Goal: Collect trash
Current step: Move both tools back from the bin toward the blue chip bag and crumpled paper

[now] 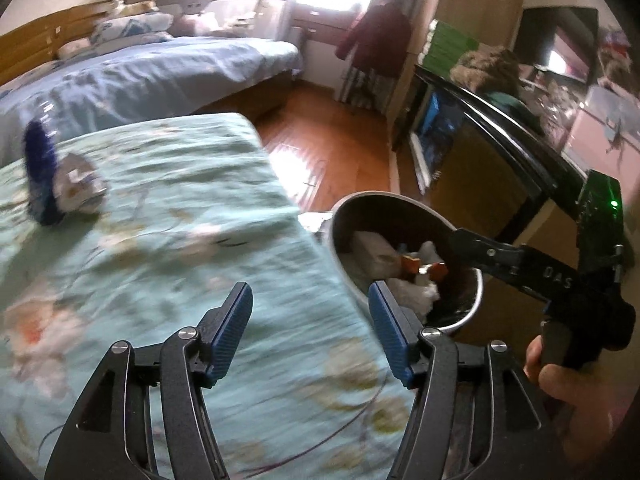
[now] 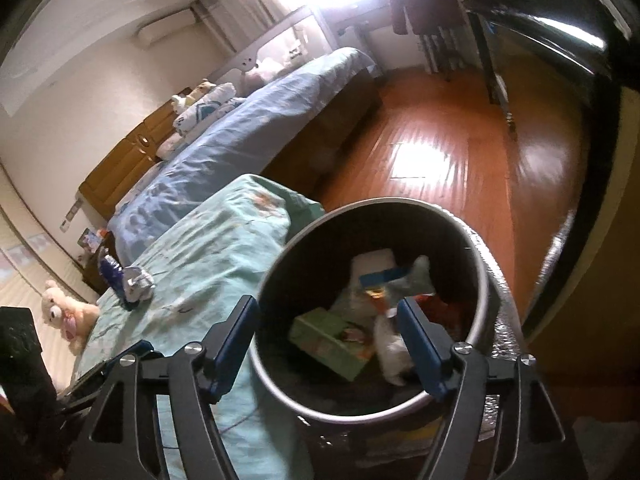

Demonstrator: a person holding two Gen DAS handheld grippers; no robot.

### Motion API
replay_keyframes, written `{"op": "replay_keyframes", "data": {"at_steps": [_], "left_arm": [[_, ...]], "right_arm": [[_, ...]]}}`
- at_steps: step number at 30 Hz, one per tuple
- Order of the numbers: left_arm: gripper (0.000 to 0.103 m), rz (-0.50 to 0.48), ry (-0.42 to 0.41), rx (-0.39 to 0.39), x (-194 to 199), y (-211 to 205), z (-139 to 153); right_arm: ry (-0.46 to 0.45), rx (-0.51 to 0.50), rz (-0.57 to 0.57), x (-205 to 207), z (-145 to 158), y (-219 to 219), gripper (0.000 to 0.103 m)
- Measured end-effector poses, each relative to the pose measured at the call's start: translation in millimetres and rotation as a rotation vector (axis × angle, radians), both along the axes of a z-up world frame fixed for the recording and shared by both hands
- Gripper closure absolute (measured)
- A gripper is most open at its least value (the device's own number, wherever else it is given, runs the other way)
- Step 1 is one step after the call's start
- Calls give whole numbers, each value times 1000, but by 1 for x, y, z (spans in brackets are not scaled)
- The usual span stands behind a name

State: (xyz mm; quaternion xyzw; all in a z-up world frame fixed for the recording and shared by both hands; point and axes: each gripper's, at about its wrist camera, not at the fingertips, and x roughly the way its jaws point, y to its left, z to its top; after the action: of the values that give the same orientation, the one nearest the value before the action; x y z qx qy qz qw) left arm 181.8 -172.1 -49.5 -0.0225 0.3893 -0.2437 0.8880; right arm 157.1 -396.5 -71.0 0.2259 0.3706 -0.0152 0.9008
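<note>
wrapper lies crumpled on green bedspread, well apart from bin | we judge it light, soft, slippery; pinch the bunched foil end | left gripper fingers wide, empty | right gripper wide over bin

Teal floral cover, blue-and-silver wrapper, grey bin, green box.

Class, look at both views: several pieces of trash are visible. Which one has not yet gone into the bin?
The blue-and-silver wrapper, lying on the green bedspread. The others, like the green box and white tissue, already sit inside the bin.
</note>
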Motion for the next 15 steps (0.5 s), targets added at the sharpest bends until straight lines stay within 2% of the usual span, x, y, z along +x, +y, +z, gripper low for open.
{"op": "replay_keyframes", "data": {"at_steps": [7, 10, 12, 15], "left_arm": [[41, 105, 15, -9, -3, 51, -8], [41, 152, 18, -12, -6, 74, -11], [41, 179, 19, -10, -7, 86, -11], [37, 218, 18, -6, -7, 107, -13]], "right_arm": [[-1, -7, 75, 8, 0, 40, 24], [4, -7, 110, 12, -2, 55, 18], [5, -9, 138, 13, -3, 67, 10], [5, -11, 178, 17, -3, 84, 9]]}}
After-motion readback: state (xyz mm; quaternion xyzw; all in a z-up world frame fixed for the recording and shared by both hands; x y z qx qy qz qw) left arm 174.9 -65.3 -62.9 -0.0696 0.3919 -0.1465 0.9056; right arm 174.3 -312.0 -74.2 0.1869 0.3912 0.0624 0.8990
